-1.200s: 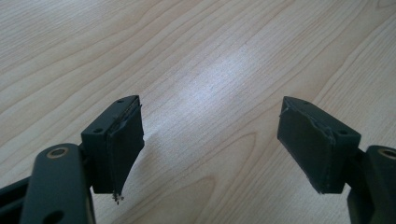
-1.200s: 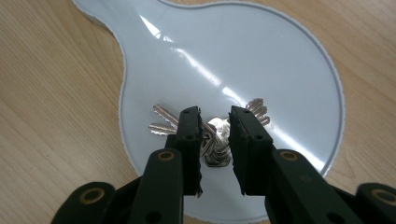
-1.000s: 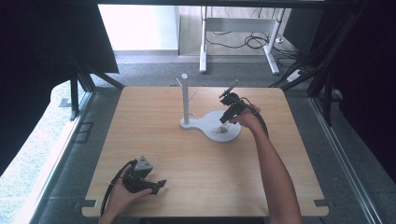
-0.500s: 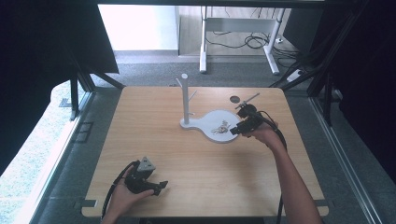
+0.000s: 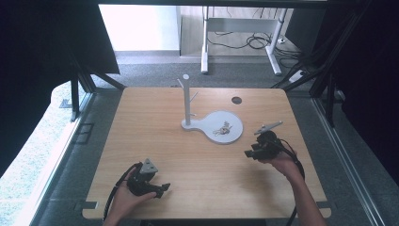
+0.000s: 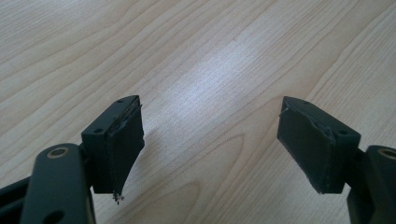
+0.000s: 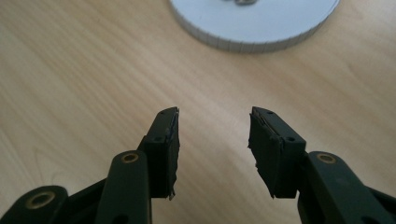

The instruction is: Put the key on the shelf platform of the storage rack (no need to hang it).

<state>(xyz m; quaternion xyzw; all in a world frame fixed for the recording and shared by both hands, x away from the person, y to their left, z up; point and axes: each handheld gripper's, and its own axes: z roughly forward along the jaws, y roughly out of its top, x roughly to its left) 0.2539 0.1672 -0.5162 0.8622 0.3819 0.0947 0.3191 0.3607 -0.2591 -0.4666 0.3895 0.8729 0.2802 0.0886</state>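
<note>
The right gripper (image 5: 251,153) has drawn back off the white stand (image 5: 214,128), both grippers' jaws gaping, empty

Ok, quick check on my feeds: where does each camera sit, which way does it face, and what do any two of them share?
High view: above the person's side, looking forward and down on the wooden table; both forearms, left tool and right tool show.
Left gripper view: rides the left tool, facing bare table between its open jaws.
Right gripper view: rides the right tool, jaws open, facing the white stand base.
Shared: the high and right gripper views both show that white base and the small metal item on it.
</note>
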